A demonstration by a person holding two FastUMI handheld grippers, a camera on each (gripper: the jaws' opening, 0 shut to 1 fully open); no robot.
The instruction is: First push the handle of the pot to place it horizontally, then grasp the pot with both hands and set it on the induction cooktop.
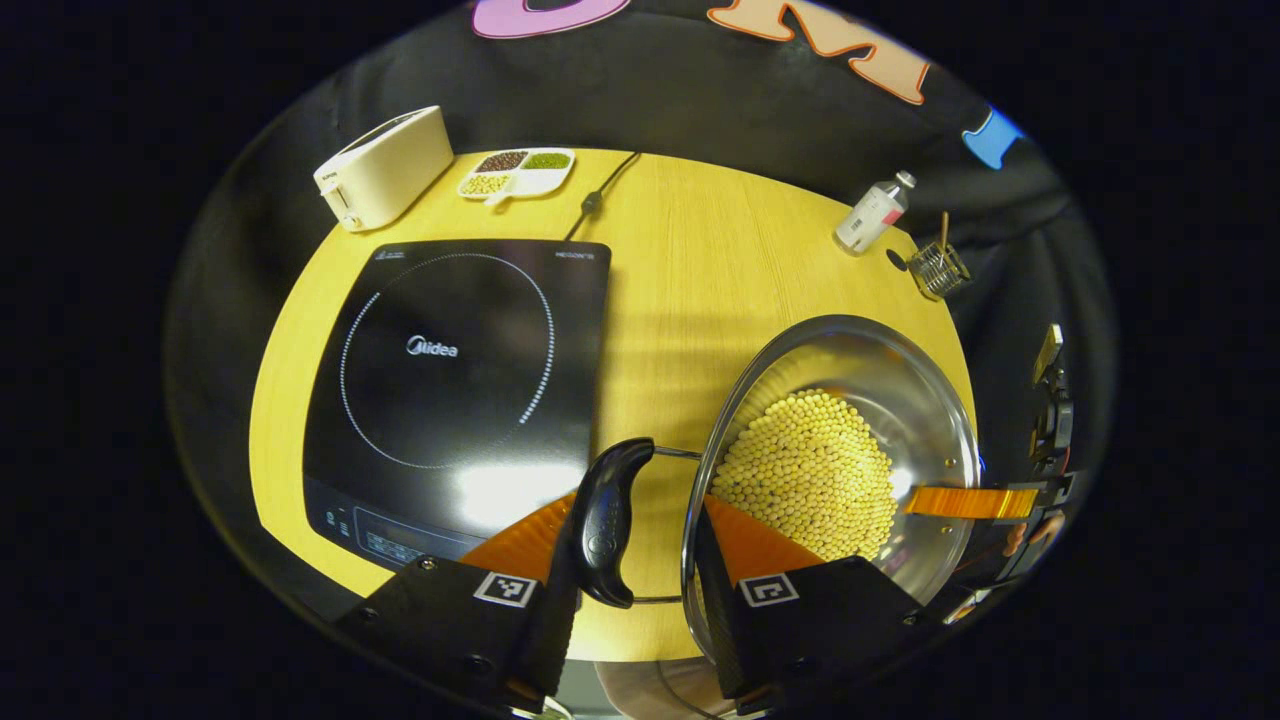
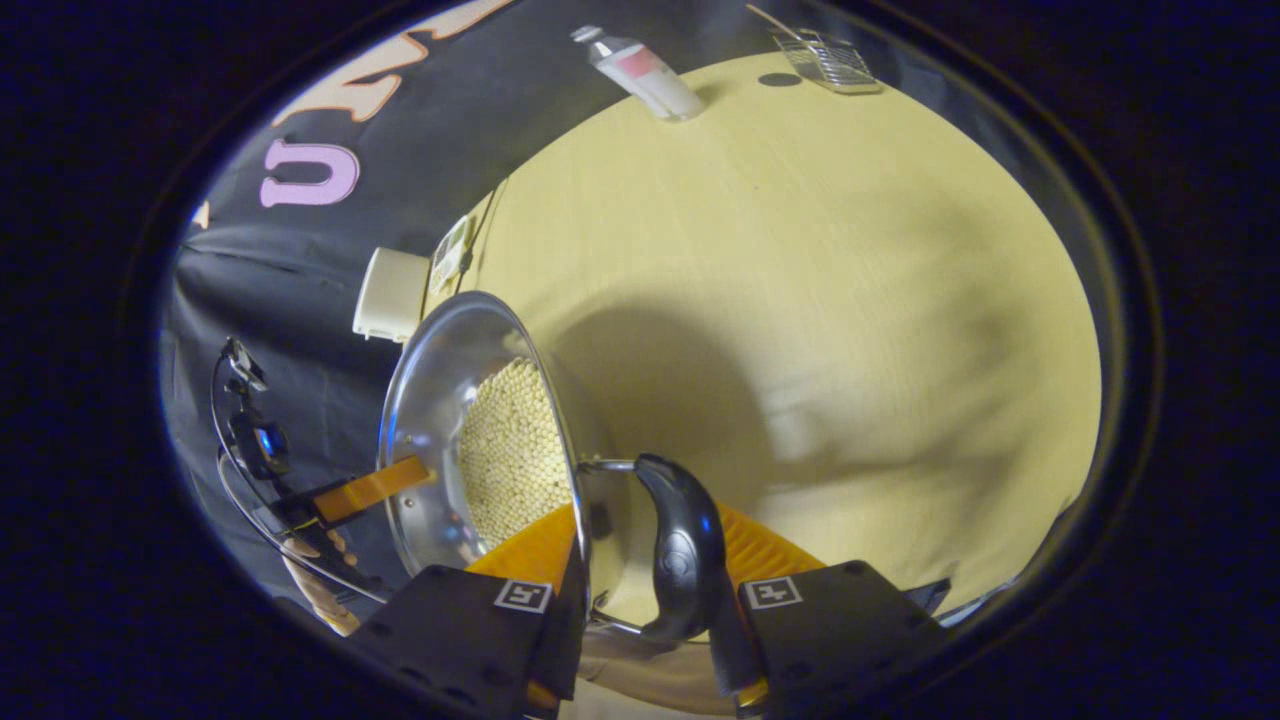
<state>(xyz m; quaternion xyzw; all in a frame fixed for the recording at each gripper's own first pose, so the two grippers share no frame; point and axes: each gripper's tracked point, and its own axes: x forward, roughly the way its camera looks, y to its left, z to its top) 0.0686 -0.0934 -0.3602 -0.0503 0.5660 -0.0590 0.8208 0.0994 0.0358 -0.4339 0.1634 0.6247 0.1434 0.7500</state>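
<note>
Left gripper view shows the left gripper and right gripper each clamped across a black handle and rim of the bean-filled pot, seemingly for a level two-handed lift.

left gripper: my fingers straddle a side handle and the rim, one finger inside, one outside, closed down | right gripper: same pose, fingers clamped across its handle and rim | my hand holds the left tool
</note>
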